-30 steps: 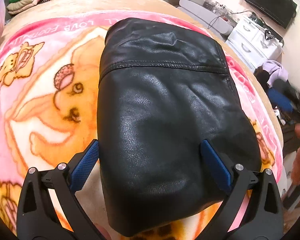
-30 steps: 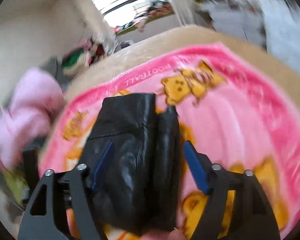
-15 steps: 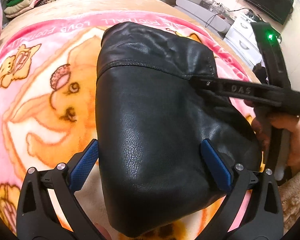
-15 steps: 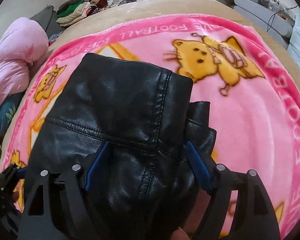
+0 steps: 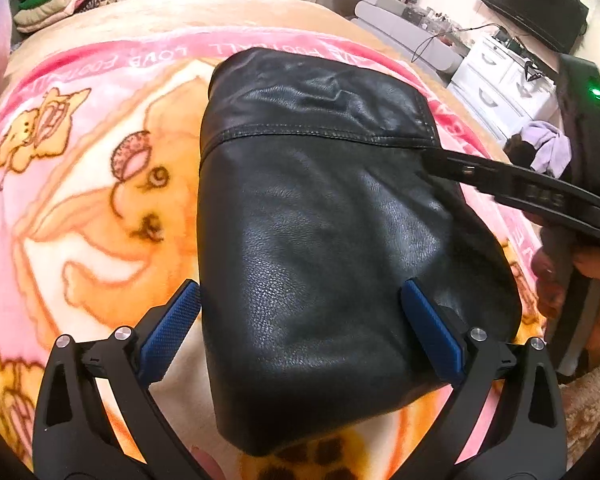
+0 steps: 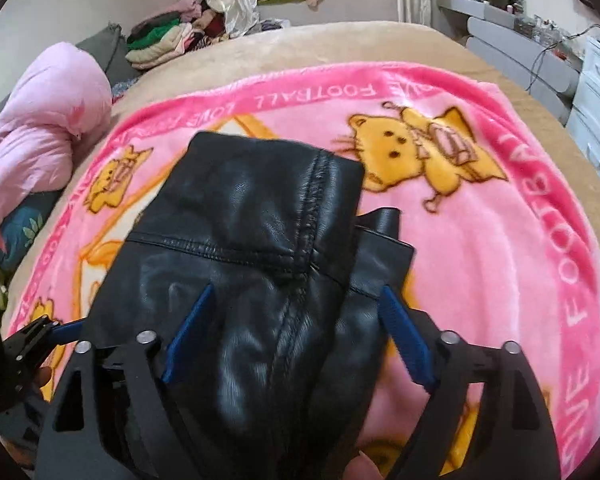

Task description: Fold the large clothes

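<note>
A folded black leather garment (image 5: 332, 240) lies on the pink cartoon blanket (image 5: 80, 208). My left gripper (image 5: 300, 320) hovers over its near end, open; one blue pad is beside the left edge, the other above the leather. My right gripper (image 6: 296, 332) is over the garment (image 6: 252, 240) from the other side. Its jaws are opening, with the seam and a folded layer between them, and the pads are clear of the leather. In the left wrist view, one right finger (image 5: 500, 182) reaches over the garment's right edge. The left gripper (image 6: 40, 340) shows at the lower left of the right wrist view.
The blanket (image 6: 480, 240) covers a beige bed (image 6: 340, 40). A pink duvet (image 6: 40, 128) and stacked clothes (image 6: 160, 44) sit at the far left. White drawers (image 5: 500, 80) stand beyond the bed's right side. A hand (image 5: 588, 280) holds the right gripper.
The right gripper swung in from the right and came down over the garment's right edge, and its jaws spread wider. The left gripper stayed still and open.
</note>
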Available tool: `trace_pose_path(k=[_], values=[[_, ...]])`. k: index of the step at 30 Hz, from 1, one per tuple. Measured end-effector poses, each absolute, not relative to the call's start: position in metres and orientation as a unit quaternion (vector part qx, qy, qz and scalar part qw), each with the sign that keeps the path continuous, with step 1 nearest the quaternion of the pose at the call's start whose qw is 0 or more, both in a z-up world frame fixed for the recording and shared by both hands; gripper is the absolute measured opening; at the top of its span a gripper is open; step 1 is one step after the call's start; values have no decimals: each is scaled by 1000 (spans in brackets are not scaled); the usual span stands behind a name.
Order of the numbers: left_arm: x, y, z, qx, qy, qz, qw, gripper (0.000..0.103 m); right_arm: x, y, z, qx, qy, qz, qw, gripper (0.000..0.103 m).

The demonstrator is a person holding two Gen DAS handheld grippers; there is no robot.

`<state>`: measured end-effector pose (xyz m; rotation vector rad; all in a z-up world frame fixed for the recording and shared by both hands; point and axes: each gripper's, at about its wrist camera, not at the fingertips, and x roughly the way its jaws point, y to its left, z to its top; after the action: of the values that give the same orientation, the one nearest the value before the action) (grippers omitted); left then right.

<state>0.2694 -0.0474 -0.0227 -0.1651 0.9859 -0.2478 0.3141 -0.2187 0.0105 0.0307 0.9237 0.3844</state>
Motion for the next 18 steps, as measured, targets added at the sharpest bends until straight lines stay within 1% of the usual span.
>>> trace_pose_path(k=[7,8,12,18], values=[[260,-51,-9,-65,468,-110,874,94,283,-234,33,22,418,175,891,93],[258,-52,-6,-64,467,-110,875,94,277,-237,37,23,413,174,894,96],[244,-53,5,-57,455,-101,883,94,246,-244,52,26,386,171,906,98],[213,-45,23,-72,426,-93,897,94,190,-243,65,28,344,173,922,98]])
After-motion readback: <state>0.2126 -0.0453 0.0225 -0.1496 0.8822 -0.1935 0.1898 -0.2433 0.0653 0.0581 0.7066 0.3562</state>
